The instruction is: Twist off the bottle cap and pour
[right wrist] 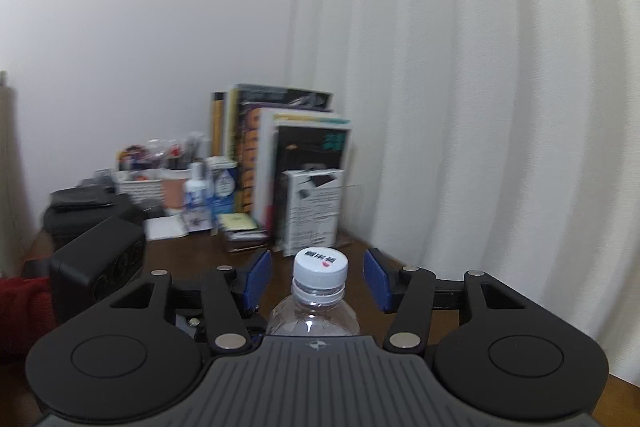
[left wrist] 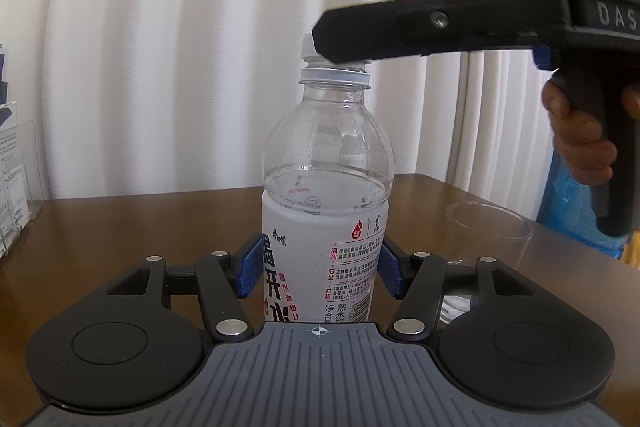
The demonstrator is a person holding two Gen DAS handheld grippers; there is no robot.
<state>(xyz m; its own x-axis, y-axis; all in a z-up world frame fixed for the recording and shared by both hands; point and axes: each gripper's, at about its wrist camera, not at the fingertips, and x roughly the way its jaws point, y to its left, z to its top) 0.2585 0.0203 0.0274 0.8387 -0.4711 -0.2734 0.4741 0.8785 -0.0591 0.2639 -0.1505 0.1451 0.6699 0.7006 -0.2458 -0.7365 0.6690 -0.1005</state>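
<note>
A clear plastic water bottle (left wrist: 326,187) with a white label stands upright on the brown wooden table (left wrist: 120,227). My left gripper (left wrist: 320,269) is shut on the bottle's labelled body, blue pads against both sides. The white cap (right wrist: 320,265) sits on the bottle neck. My right gripper (right wrist: 318,279) is open, its blue pads either side of the cap with gaps. In the left wrist view the right gripper (left wrist: 340,39) covers most of the cap. A clear empty glass (left wrist: 486,239) stands right of the bottle.
White curtains hang behind the table. Books (right wrist: 280,163), a white box (right wrist: 312,211), small bottles and a basket of clutter (right wrist: 160,175) stand at the far corner. A black case (right wrist: 96,251) lies at the left. A clear stand (left wrist: 14,187) is at the left edge.
</note>
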